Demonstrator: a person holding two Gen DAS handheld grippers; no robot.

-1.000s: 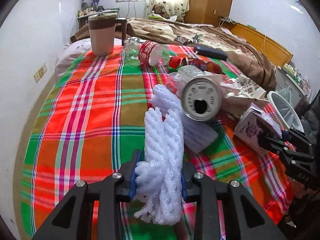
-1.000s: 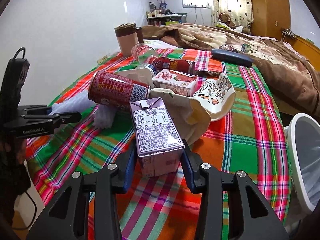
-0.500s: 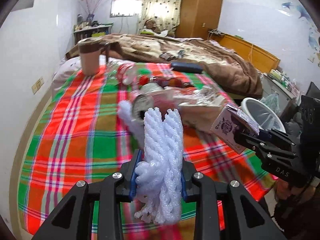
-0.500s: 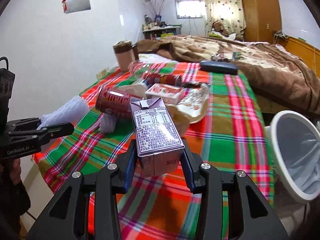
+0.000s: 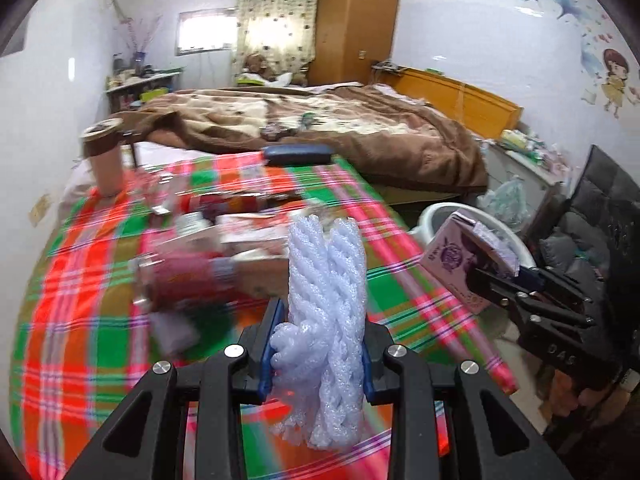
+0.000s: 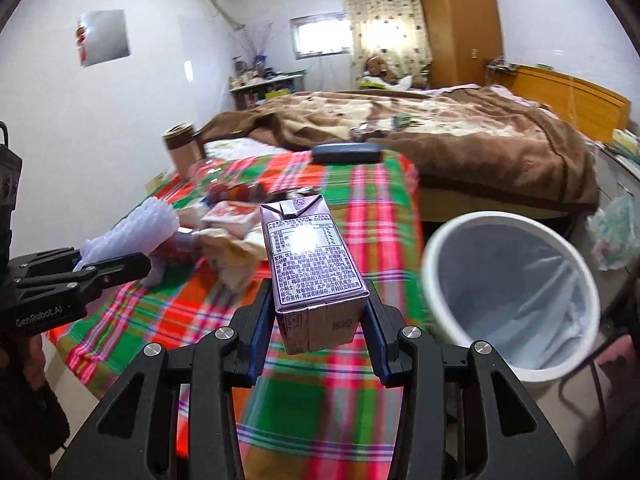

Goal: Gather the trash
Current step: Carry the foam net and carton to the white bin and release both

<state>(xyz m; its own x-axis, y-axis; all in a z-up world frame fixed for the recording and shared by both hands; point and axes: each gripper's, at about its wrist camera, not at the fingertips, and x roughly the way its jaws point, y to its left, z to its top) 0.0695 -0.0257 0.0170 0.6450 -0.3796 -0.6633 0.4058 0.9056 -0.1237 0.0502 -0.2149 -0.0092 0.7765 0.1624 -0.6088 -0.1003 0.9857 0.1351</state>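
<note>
Right wrist view: purple drink carton (image 6: 316, 276) clamped between the right tool (image 6: 318, 332) pads, held upright in the air over the near edge of the plaid cloth (image 6: 360, 216), just left of the white trash bin (image 6: 512, 292). Carton face carries a nutrition table and dense small Chinese print, too fine to read; a glare spot sits on the table. Bin is lined with a translucent bag, nothing visible inside it. Left tool (image 6: 116, 266) at the left edge reads "GenRobot.AI" on its body and is closed on white foam fruit netting (image 6: 136, 232). Left wrist view: left tool (image 5: 316, 344) pads squeezed against the foam netting (image 5: 326, 300), which stands up between them, off the cloth. Right tool (image 5: 492, 280) at the right shows "DAS" lettering, gripping the purple carton (image 5: 456, 260) in front of the bin rim (image 5: 432, 216). Remaining trash on the plaid cloth (image 5: 80, 280) is motion-blurred: a red can (image 5: 188, 280) lying on its side, a red-and-white small box (image 6: 236, 216), crumpled paper (image 6: 236, 256); labels unreadable. Further back a brown-banded cup (image 5: 106, 160) stands upright and a dark flat case (image 5: 298, 155) lies near the brown blanket (image 5: 360, 132).
</note>
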